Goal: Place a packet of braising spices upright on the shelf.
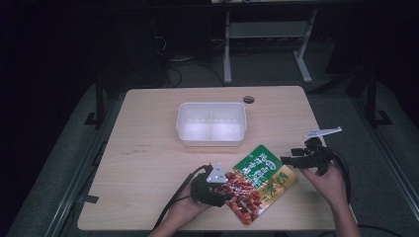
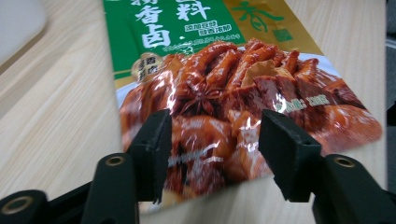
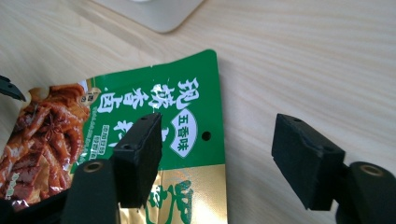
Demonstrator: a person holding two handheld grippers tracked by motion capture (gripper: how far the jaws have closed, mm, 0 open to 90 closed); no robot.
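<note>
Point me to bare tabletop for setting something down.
Free: the wide left stretch of the table beside the white bin, and the far right corner. Crowded: near edge, around the snack packet, left gripper and right gripper.

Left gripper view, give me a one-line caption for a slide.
Open left gripper poised over the near end of a glossy green-and-gold snack pouch lying on the wooden table.
</note>
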